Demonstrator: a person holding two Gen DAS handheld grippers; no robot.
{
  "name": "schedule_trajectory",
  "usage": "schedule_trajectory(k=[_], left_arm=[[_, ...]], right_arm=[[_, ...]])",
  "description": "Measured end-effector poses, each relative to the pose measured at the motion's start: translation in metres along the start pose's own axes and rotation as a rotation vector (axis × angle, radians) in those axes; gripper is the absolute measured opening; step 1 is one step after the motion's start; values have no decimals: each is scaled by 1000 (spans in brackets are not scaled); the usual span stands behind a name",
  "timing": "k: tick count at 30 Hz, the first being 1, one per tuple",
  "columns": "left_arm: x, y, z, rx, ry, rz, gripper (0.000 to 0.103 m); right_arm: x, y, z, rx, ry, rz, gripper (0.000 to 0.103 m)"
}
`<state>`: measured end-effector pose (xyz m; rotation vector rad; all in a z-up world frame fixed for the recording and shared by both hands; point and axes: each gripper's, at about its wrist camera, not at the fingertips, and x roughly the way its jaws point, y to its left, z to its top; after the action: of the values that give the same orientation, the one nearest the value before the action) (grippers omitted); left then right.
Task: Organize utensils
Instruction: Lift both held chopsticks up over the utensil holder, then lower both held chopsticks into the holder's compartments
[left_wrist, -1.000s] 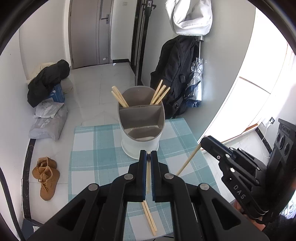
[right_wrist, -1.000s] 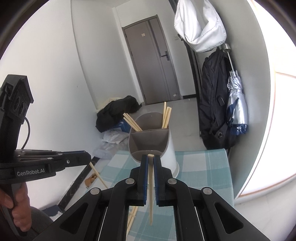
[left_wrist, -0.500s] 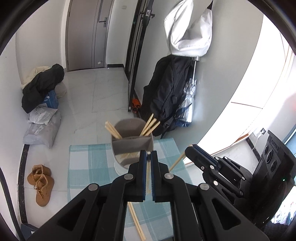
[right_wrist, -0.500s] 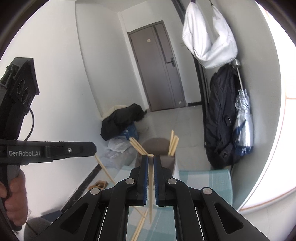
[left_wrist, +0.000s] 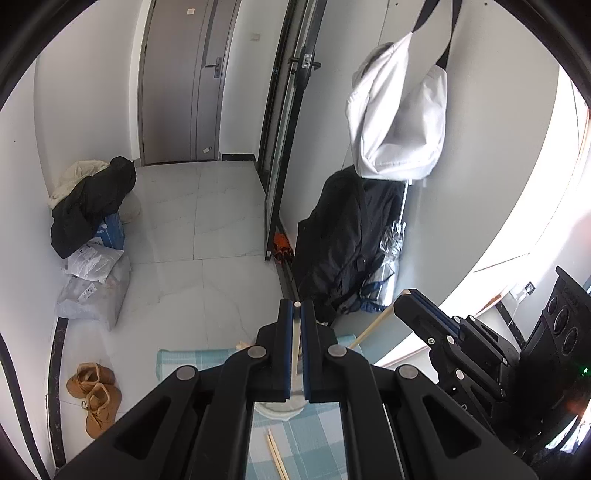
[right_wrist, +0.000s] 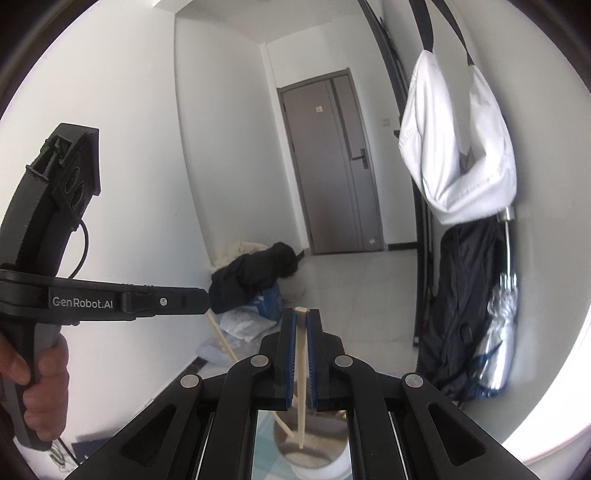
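Left tongs (left_wrist: 296, 308) clamped on one pale chopstick (left_wrist: 295, 343), its tip just past the blue pads. Right tongs (right_wrist: 301, 314) likewise clamped on a second chopstick (right_wrist: 302, 373), lower end hanging over the grey-lined utensil holder (right_wrist: 314, 448). Holder standing on the teal checked counter (left_wrist: 184, 360), with two loose chopsticks (left_wrist: 275, 456) lying beside it. Beyond, tan boots (left_wrist: 94, 393) on the floor, black backpack (left_wrist: 341, 240) against the wall, grey door (right_wrist: 332, 162) farthest back.
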<state>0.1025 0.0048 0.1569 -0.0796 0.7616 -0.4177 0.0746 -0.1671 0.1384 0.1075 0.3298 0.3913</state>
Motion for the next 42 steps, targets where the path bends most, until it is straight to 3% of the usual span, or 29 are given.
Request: schedule_trajectory(k=[6,13,29,32,34,37,41,42], left_arm=[[22,16,18,-35,11,7,0],[56,29,15,-30,62,-6,0],[92,38,-1,14,142,-25,1],[93,41,-9,3,154,-24,16],[93,43,-11,-4,150,-13,38],[81,46,-15,-17,104,15,49],[67,45,-17,-29,67,61,55],[63,44,-18,-28,55,68,58]], right_arm=[[28,-7,13,-19,5,-7,5],[57,-26,8,8,25,-22,5],[104,-49,-33,69,132,-7,8],[105,-54,-45,100,161,-4,8],[103,-55,-52,108,173,-15,9],[96,-58,-58,134,186,-26,9],[81,-62,-61,159,186,-51,18],[76,-63,-60,160,185,-56,24]])
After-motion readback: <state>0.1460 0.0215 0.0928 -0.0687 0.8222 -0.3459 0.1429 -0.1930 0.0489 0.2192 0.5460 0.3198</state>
